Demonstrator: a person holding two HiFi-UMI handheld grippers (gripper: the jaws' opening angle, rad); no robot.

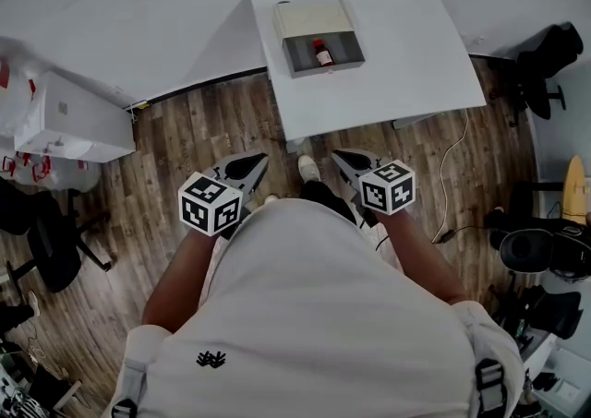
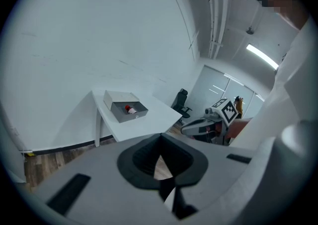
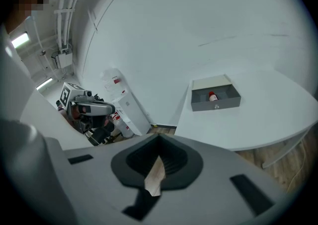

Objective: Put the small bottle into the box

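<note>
1. The small bottle (image 1: 322, 53), red-capped, lies inside the box (image 1: 324, 65), toward the right side of its grey tray.
2. The box sits on the far left part of a white table (image 1: 397, 61). Its cream lid (image 1: 312, 17) stands open on the far side of the tray.
3. The left gripper (image 1: 251, 167) is held close to the person's body, on the near side of the table and well apart from the box. Its tip points toward the table.
4. In the left gripper view its jaws stand together at the tips, with only a thin wedge of floor showing behind them. Nothing is between them.
5. The right gripper (image 1: 346, 161) is held level with the left one, just to its right, also well short of the table.
6. In the right gripper view its jaws likewise meet at the tips, with nothing between them.
7. Each gripper view shows the other gripper off to the side and the box with the bottle far ahead on the table.
8. The floor (image 1: 185, 135) is wood plank. A white cabinet (image 1: 78, 116) stands at the left and a black office chair (image 1: 545, 56) at the far right.
</note>
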